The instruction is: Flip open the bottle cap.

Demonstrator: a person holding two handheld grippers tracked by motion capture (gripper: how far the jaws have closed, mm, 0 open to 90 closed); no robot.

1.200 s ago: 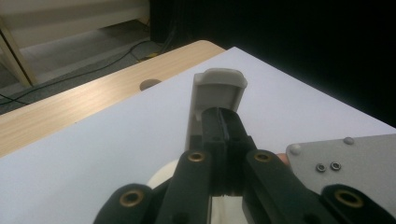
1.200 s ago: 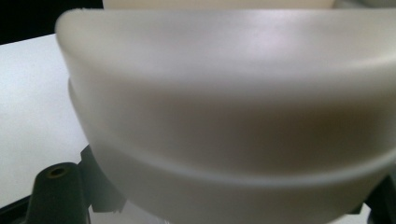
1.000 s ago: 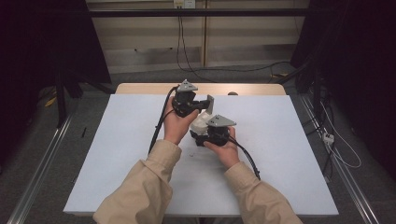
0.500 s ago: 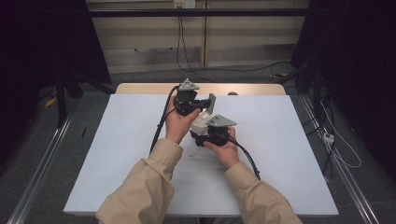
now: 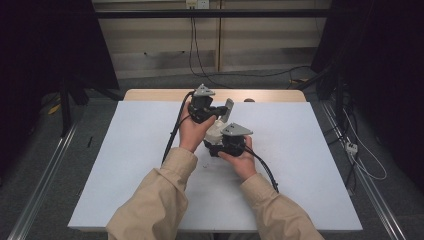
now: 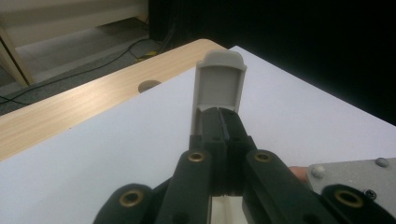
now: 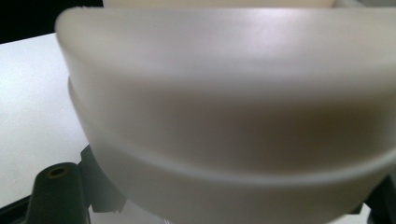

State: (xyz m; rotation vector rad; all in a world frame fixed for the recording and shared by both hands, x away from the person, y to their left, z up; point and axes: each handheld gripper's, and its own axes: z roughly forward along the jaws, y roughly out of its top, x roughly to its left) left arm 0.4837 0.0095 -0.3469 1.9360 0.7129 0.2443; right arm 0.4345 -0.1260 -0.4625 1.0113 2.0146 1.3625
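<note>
A lab-style recording bay is showing here: a white-topped table [image 5: 300, 165] is standing on grey floor, black curtains [image 5: 45, 45] are hanging at both sides of the table, metal rails [image 5: 40, 180] are running alongside it, and loose cables [image 5: 250, 75] are trailing beyond its far edge.

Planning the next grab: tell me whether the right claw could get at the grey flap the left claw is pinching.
Probably not yet: the right claw looks already clamped on the white case, while the left claw is shut on the grey flap.

White case [image 7: 233, 116] blurred, cut off by edges; right tongs hidden.
</note>
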